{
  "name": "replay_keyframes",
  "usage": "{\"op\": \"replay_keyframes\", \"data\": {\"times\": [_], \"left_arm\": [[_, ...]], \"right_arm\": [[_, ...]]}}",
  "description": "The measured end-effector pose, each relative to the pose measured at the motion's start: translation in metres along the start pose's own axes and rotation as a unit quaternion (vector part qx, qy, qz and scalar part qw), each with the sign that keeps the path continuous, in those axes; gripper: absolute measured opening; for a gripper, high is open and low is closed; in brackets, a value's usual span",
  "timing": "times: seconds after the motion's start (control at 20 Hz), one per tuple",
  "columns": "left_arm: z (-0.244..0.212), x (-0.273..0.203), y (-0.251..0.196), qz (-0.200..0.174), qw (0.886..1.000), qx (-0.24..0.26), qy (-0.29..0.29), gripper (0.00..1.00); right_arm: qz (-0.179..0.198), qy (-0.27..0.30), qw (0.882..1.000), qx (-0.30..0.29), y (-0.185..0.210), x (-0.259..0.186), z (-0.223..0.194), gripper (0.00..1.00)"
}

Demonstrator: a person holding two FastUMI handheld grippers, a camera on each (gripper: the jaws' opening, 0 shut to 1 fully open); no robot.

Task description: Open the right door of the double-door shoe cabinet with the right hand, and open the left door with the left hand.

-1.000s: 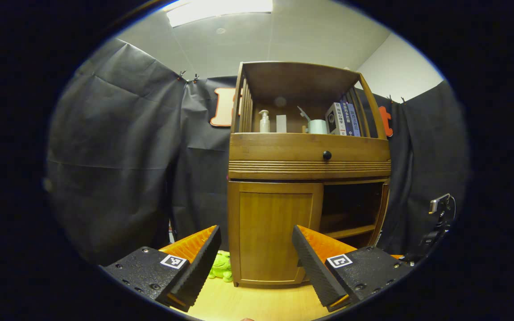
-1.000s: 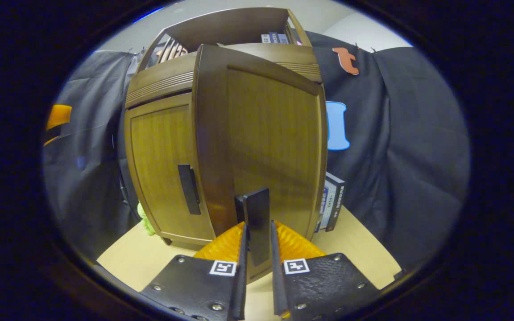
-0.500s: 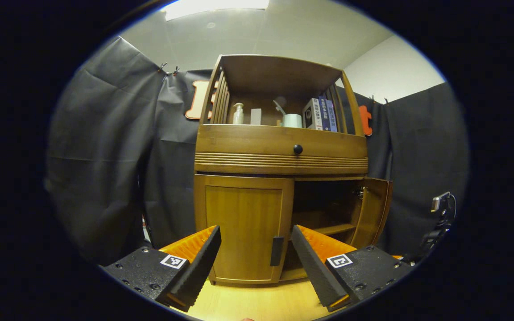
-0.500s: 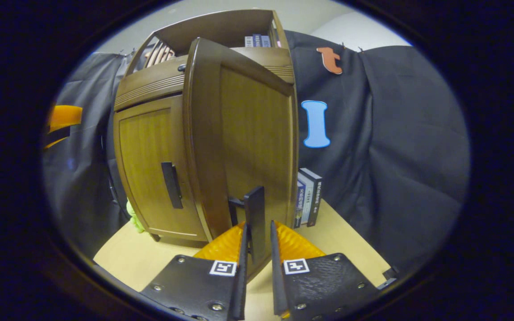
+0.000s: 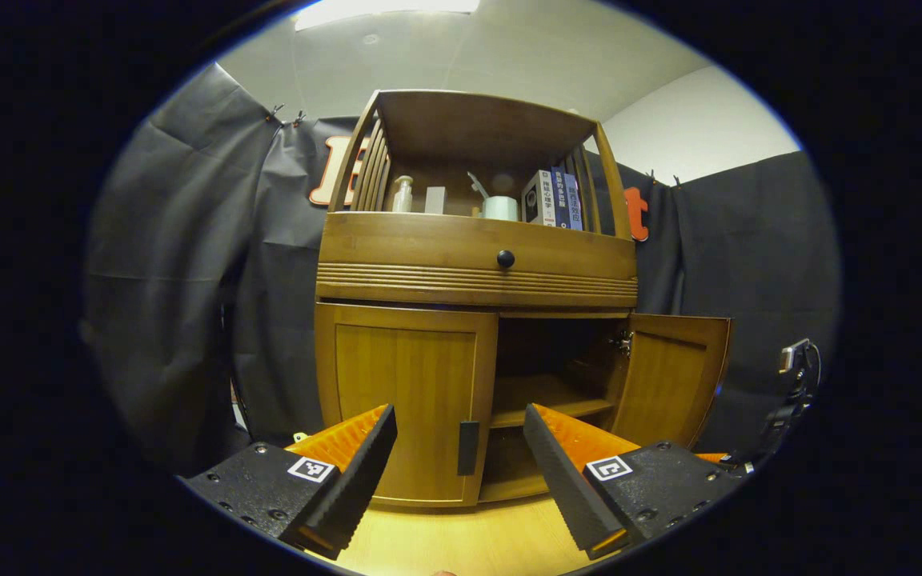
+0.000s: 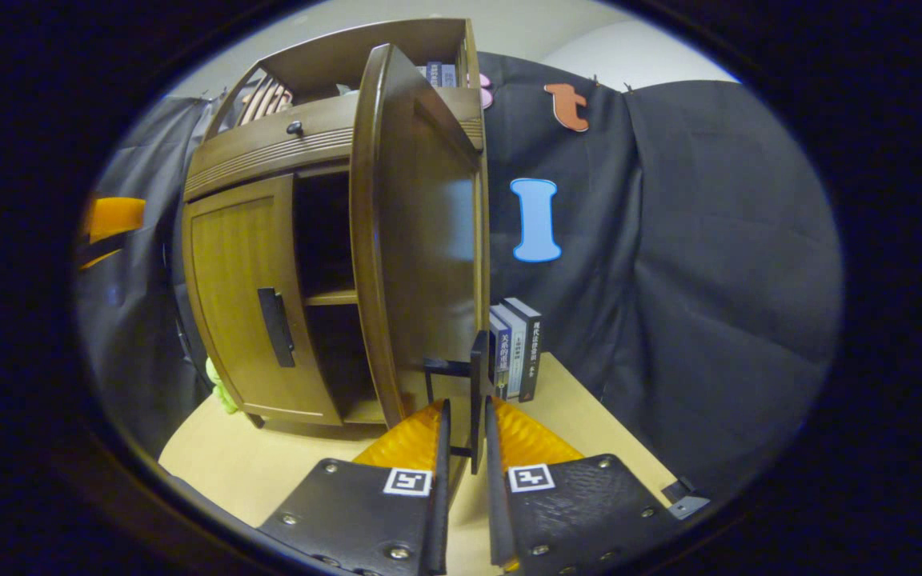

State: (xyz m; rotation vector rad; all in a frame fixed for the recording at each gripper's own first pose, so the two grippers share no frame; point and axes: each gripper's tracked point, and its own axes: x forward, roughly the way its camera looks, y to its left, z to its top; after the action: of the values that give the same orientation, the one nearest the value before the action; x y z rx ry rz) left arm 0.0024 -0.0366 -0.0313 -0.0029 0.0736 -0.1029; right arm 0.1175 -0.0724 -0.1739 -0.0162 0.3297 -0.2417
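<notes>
Nearest, in the right gripper view: right tool [image 6: 461,448] pinched tight on the dark handle [image 6: 477,388] of the right door [image 6: 421,240], both fingers pressing its flat bar. Door swung well out from the shoe cabinet [image 5: 477,264], edge-on toward the camera. In the left gripper view: left tool [image 5: 459,456] spread wide, gripping nothing, hanging in front of the cabinet above the pale wooden surface [image 5: 461,544], lined up roughly with the left door handle [image 5: 468,448] but apart from it.

Next back: left door [image 5: 405,404] shut flush against the cabinet frame. Beside it, the opened right half of the cabinet, dark inside, one inner shelf [image 5: 541,396] bare as far as can be made out. Above the doors, a drawer front with a round black knob [image 5: 505,258].

Up top, the open shelf compartment: a pump bottle [image 5: 402,194], a small pale block, a white cup [image 5: 501,207], and upright books [image 5: 553,199] at the cabinet's right end.

Right of the cabinet, more books [image 6: 515,350] standing on the surface just behind the open door. Green soft toy [image 6: 217,388] peeking out at the cabinet's left foot. Open surface in front of the cabinet.
</notes>
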Motion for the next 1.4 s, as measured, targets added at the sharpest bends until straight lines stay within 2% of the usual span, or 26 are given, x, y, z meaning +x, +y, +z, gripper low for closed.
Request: {"op": "replay_keyframes", "data": {"times": [0.35, 0.65, 0.85, 1.2, 1.4], "left_arm": [[-0.020, 0.015, -0.002, -0.002, 1.000, -0.015, 0.026, 0.97], [-0.039, 0.038, -0.002, -0.004, 0.998, -0.026, 0.049, 0.98], [-0.054, 0.060, -0.005, -0.006, 0.998, -0.019, 0.062, 0.98], [-0.082, 0.112, -0.010, -0.013, 0.996, -0.019, 0.087, 0.97], [-0.115, 0.139, -0.008, -0.009, 0.992, -0.027, 0.127, 0.96]], "right_arm": [[-0.037, 0.003, 0.999, 0.002, -0.033, -0.005, 0.001, 0.21], [-0.083, -0.002, 0.997, 0.010, -0.072, -0.011, 0.007, 0.21], [-0.127, -0.008, 0.992, 0.019, -0.105, -0.022, 0.012, 0.21], [-0.170, -0.044, 0.984, 0.040, -0.140, -0.053, 0.041, 0.21], [-0.197, -0.078, 0.977, 0.038, -0.157, -0.077, 0.073, 0.21]]}}
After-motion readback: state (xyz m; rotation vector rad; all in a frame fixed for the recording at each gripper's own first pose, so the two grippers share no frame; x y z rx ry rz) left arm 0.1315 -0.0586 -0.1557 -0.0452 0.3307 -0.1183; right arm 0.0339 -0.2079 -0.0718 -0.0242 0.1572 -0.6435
